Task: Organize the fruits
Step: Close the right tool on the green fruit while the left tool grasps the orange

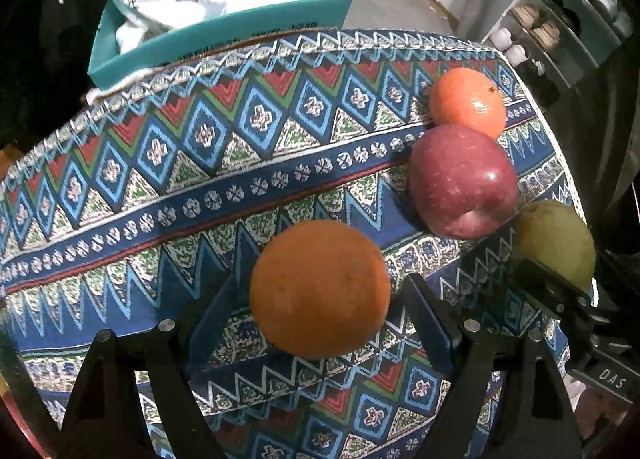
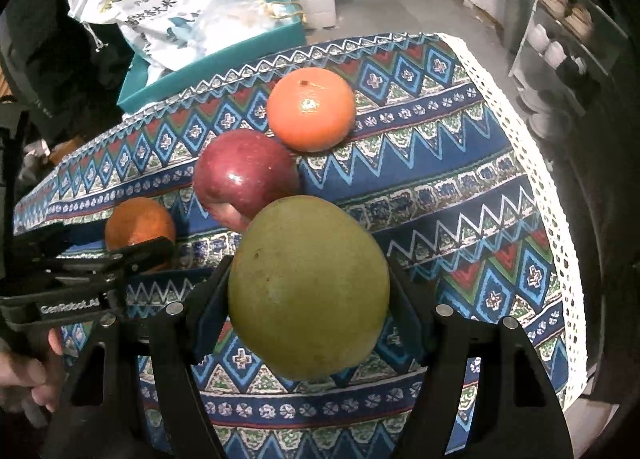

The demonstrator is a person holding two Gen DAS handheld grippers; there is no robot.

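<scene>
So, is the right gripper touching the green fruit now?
Touching. In the right wrist view, the green fruit sits between the right gripper's two fingers, and both press against its sides with no gap visible.

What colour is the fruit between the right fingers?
The fruit is yellowish green; the right wrist view shows it best.

Two oranges, a dark red apple and a yellow-green pear lie on a tablecloth of blue, red, green and white zigzags; a teal box stands far.
</scene>
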